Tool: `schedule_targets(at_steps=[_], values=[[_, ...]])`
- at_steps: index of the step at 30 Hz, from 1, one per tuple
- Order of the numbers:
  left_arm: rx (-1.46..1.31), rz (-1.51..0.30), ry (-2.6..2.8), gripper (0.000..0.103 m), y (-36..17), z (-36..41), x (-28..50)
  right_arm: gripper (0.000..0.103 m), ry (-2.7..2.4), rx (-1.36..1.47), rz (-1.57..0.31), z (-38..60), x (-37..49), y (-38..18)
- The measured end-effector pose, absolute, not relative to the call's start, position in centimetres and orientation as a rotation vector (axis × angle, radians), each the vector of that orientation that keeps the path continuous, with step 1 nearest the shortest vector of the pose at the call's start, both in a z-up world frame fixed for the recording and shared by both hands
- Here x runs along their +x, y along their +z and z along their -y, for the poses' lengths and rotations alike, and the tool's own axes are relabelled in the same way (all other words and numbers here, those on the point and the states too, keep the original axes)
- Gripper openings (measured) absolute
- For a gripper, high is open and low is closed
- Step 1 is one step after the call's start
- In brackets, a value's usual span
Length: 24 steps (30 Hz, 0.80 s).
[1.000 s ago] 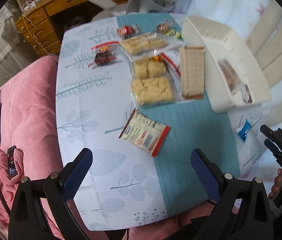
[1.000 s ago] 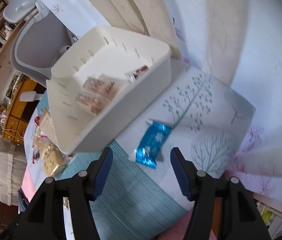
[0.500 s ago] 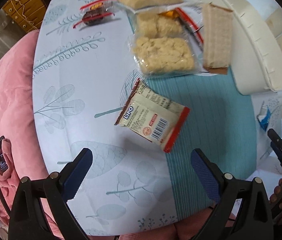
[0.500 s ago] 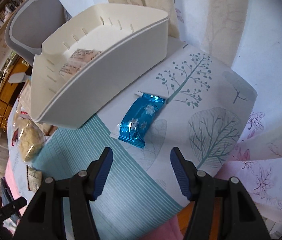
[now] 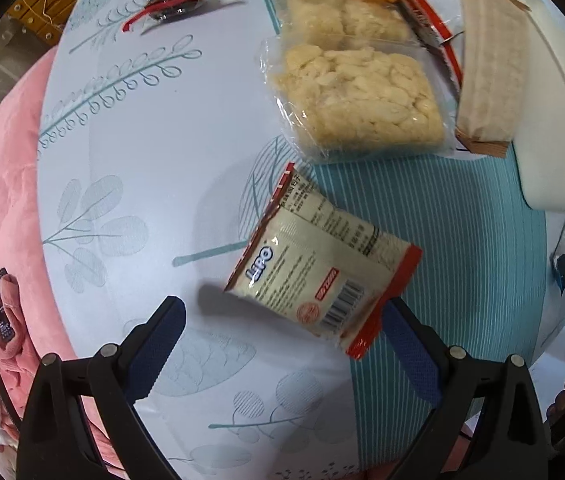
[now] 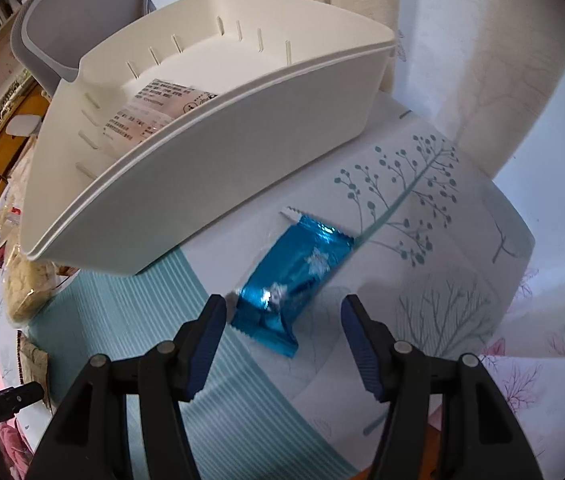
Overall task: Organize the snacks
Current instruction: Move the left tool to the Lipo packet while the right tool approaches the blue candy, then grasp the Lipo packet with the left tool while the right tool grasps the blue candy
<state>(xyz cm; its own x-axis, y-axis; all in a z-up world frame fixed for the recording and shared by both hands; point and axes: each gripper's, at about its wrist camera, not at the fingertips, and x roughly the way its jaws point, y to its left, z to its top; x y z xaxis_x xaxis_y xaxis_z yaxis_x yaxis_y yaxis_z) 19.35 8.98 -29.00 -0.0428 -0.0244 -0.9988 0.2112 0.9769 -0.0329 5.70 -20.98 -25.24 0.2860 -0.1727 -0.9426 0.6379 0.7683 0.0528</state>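
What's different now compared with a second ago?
Both hand-held grippers came down closer: the left hand-held gripper over the Lipo packet, the right hand-held gripper over the blue wrapper. Neither grips anything yet. Snacks and white bin stayed put.

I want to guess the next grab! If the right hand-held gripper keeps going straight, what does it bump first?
Probably the blue foil snack: it lies between the open right hand-held gripper fingers on the tablecloth.
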Motion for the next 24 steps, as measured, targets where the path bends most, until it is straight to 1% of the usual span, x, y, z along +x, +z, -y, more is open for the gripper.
schedule_targets(at_steps=[4,6,7,10,12,14,16,20,24], values=[[0.139,-1.624,-0.187,0.096,-29.8,-8.8,19.9,0.055,-0.545,0.444,-1.189,21.2,7.0,-25.6],[0.132,-1.625,-0.191,0.091,-29.9,-8.6,20.1,0.054,-0.536,0.424,-1.198,21.1,7.5,-25.6],[0.136,-1.619,-0.192,0.09,-29.9,-8.4,20.2,0.051,-0.527,0.417,-1.205,21.1,7.8,-25.7],[0.168,-1.581,-0.216,0.081,-29.6,-7.8,20.3,0.048,-0.51,0.415,-1.217,21.1,8.2,-25.9],[0.196,-1.552,-0.226,0.067,-29.3,-7.4,20.3,0.046,-0.496,0.417,-1.218,21.0,8.5,-26.0],[0.208,-1.54,-0.233,0.066,-29.3,-7.2,20.3,0.042,-0.486,0.412,-1.222,21.0,8.7,-26.0],[0.206,-1.534,-0.23,0.062,-29.2,-7.2,20.3,0.039,-0.466,0.42,-1.225,20.8,8.7,-25.9],[0.168,-1.526,-0.253,0.048,-28.8,-8.1,20.0,0.037,-0.434,0.447,-1.233,20.1,8.4,-25.9],[0.127,-1.536,-0.261,0.046,-28.6,-9.6,19.4,0.037,-0.4,0.447,-1.241,18.6,7.8,-25.5]])
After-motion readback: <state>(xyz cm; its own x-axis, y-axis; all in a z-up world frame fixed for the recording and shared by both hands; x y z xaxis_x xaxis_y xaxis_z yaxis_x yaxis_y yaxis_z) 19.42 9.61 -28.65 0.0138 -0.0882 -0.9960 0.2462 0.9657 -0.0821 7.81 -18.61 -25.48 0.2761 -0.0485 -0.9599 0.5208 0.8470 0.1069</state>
